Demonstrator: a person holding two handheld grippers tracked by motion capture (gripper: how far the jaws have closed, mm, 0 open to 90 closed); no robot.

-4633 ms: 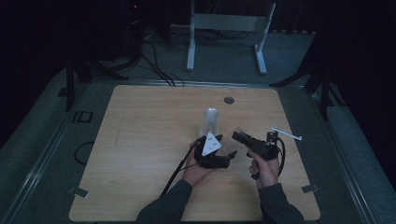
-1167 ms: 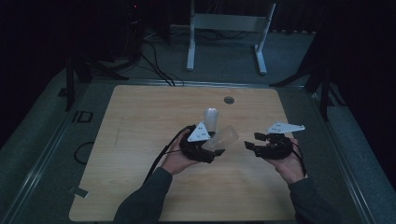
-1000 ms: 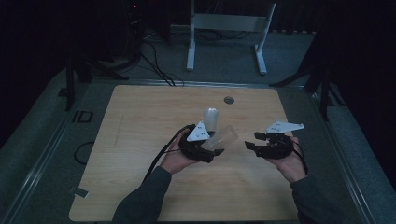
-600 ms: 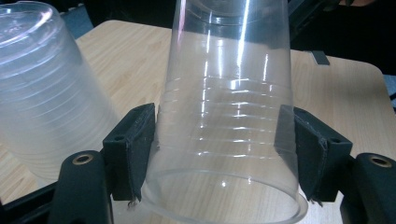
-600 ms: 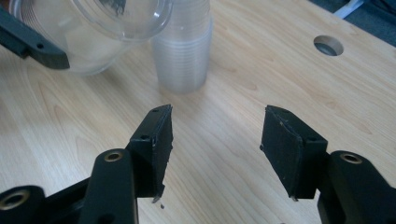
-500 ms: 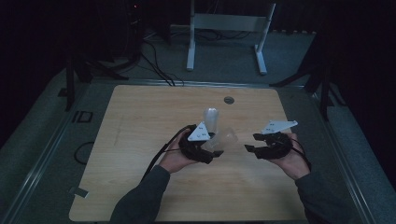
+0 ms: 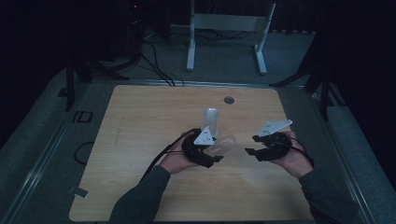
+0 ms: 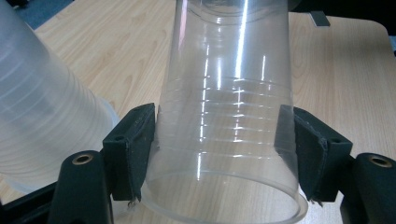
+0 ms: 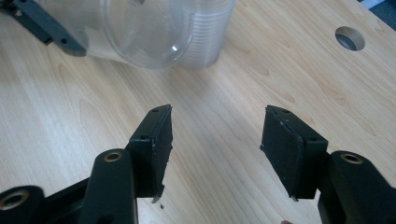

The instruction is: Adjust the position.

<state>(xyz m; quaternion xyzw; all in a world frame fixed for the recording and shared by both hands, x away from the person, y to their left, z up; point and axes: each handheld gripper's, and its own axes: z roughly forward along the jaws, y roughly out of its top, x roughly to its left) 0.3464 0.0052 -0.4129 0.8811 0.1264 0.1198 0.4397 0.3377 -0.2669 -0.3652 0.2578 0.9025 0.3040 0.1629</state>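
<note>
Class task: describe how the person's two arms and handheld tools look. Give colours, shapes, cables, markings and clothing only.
Both arms wear dark long sleeves. Each hand holds a black tool: the left tool carries a pale triangular plate, as does the right tool with its plate. A black cable trails from the left one. Close up, the jaws end in flat black pads with brass-coloured rivets.

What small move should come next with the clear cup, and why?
Probably bring the right gripper toward the clear cup. The left gripper is shut on it near the rim, apart from the cup stack, while the right fingers have nothing between them.
</note>
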